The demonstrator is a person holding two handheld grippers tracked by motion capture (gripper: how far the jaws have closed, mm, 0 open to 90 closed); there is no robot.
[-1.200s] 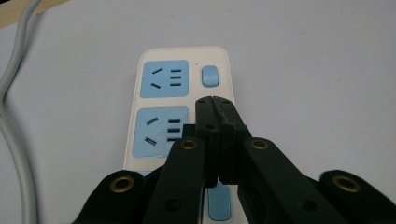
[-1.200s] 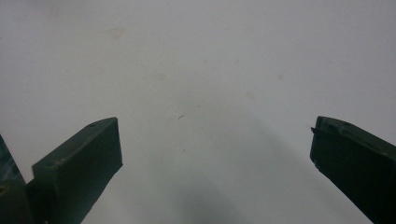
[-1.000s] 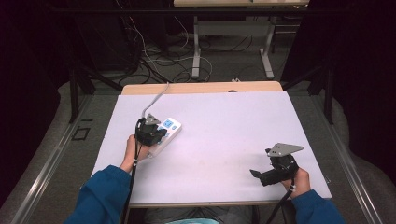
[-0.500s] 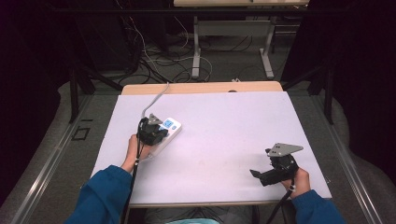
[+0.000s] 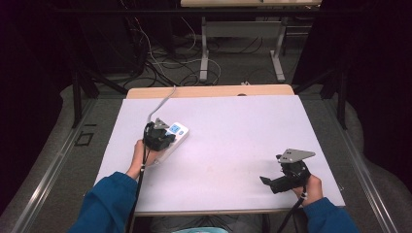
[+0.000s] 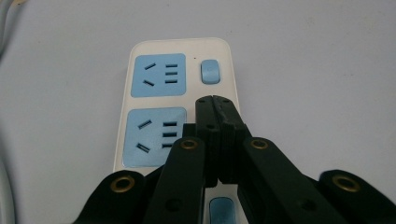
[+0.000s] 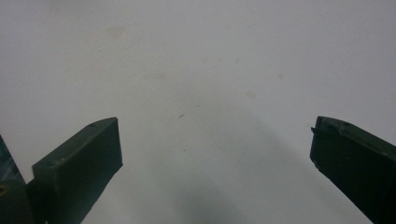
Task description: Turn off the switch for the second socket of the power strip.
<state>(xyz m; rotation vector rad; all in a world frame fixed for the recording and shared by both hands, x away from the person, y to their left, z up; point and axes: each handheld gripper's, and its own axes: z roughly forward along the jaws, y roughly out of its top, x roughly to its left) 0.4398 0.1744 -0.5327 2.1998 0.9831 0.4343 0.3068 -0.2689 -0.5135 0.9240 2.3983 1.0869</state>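
**Left gripper closed over power strip**

One white power strip (image 6: 180, 100) lies on the left part of the tabletop (image 5: 233, 141), showing two blue sockets and two blue switches. The left gripper (image 6: 214, 100) is over it, jaws pressed together, tips between the switches; contact cannot be confirmed. The right gripper (image 5: 266, 180) rests near the front right edge, jaws wide, holding nothing. Bare surface separates them.

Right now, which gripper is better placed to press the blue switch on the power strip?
Left. The left gripper, jaws shut, hangs over the power strip, tips just short of the blue switch. The right gripper sits open, far across the table.
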